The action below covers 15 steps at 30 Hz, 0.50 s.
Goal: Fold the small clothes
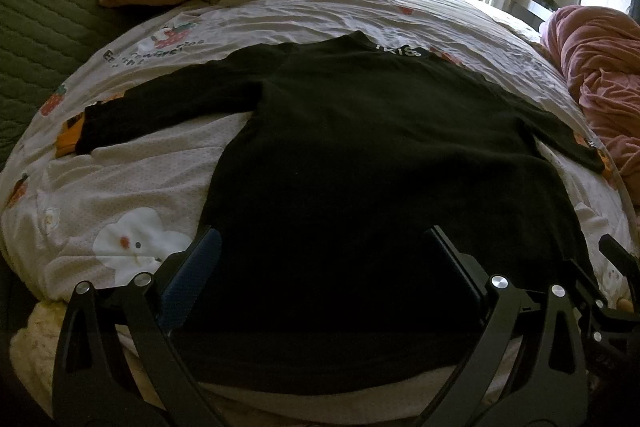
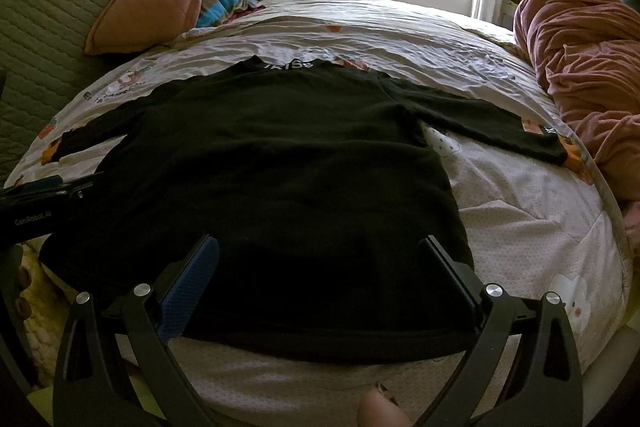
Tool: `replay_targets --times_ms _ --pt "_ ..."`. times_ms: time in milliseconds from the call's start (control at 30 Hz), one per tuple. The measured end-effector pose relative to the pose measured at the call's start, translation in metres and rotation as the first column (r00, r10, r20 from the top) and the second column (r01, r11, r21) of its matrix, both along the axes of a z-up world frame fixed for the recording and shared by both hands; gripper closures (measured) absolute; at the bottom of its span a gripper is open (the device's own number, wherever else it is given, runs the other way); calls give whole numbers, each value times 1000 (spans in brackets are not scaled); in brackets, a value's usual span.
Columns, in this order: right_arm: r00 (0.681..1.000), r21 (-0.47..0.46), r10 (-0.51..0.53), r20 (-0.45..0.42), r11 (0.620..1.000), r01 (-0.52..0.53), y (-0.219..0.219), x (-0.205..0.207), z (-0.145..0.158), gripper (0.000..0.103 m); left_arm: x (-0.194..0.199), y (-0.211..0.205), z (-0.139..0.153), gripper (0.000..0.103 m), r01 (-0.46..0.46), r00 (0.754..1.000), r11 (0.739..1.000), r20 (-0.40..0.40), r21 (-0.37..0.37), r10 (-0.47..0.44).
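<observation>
A black top (image 1: 360, 155) lies spread flat on the bed (image 1: 132, 195), collar far from the cameras, hem near, both sleeves out to the sides. It looks laid out and smoothed but not yet folded, so the step in hand is the start of the first fold.

Both grippers hover at the hem with jaws wide and nothing between them: the left gripper (image 1: 320, 267) over the hem's left part, the right gripper (image 2: 318, 267) over its right part. The left gripper also shows at the left edge of the right wrist view, the right one at the right edge of the left wrist view.

The next move probably calls for pinching a sleeve or a side edge and carrying it across the body, keeping the cloth flat so that it does not bunch.

The top is so dark that seams and creases hardly show, and I cannot tell whether the fingertips touch the fabric. The near hem is partly hidden behind the gripper frames. The collar lettering is too small to read. A fingertip (image 2: 380, 411) pokes in at the bottom of the right wrist view.
</observation>
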State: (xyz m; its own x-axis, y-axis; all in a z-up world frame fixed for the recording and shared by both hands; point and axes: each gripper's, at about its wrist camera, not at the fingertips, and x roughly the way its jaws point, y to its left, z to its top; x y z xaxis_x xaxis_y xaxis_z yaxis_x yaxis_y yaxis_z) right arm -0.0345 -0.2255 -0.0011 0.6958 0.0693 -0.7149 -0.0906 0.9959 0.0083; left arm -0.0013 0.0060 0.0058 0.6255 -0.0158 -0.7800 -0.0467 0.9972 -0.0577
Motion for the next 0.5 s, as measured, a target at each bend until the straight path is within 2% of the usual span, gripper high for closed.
replay_targets --times_ms 500 --pt "1000 3 3 5 1000 -3 1 1 1 4 2 -7 -1 9 6 1000 1000 -4 1 -6"
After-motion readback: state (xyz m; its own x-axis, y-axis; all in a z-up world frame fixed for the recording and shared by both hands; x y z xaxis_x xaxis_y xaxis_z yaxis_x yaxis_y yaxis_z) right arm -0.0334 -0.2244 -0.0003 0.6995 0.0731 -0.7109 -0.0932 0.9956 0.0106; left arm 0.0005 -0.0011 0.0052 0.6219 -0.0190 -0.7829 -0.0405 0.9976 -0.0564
